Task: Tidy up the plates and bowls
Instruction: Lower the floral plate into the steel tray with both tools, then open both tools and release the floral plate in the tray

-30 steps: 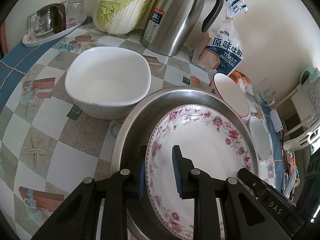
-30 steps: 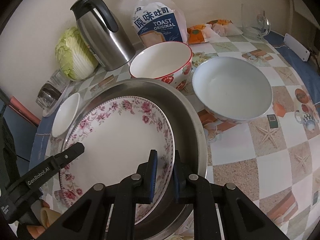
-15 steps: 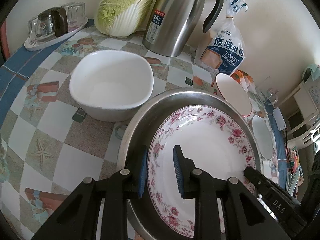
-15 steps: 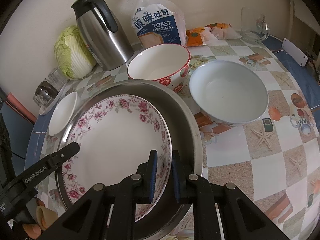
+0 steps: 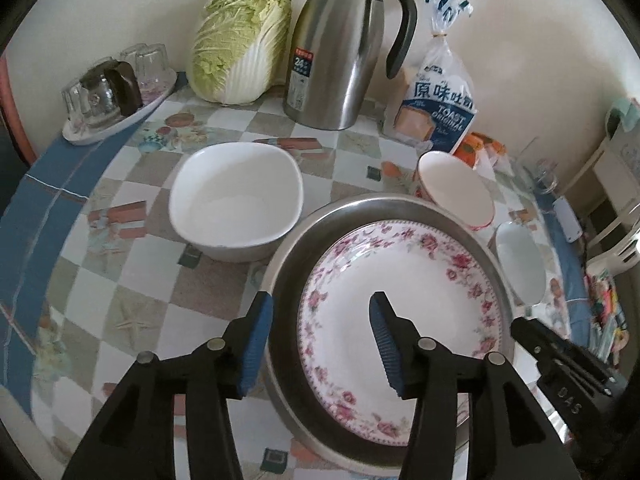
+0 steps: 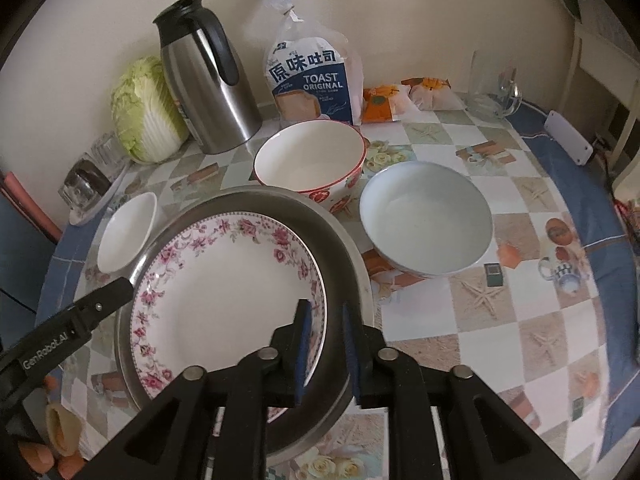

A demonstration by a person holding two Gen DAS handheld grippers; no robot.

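The left gripper (image 5: 320, 334) is opening: its blue pads, which a second ago sat close on the near-left rims of the steel basin (image 5: 404, 205) and the floral plate (image 5: 400, 280), now stand well spread and clear of both, with those rims between them but unpressed. The right gripper (image 6: 324, 350) is opening too; its narrow gap has widened a little and straddles the plate's right rim and the basin's wall, with the pads no longer pinching. Both grippers have lifted slightly, so more table shows than before. The plate lies inside the basin as it did earlier, and the basin rests on the checked tablecloth (image 6: 460, 320).

Around it, the white square bowl (image 5: 236, 200) sits just left of the basin. The red-rimmed bowl (image 6: 310, 160) touches or nearly touches the basin's far rim, and the pale blue bowl (image 6: 426, 218) stands close on the right. Behind are 1 steel thermos (image 5: 340, 48), a napa cabbage (image 5: 240, 40) and a toast bag (image 6: 312, 80) along the wall. A small tray of glasses (image 5: 112, 92) sits at the far left edge.

Open cloth lies near-left of the basin and to the near right, up to the table's blue border (image 6: 600, 220).
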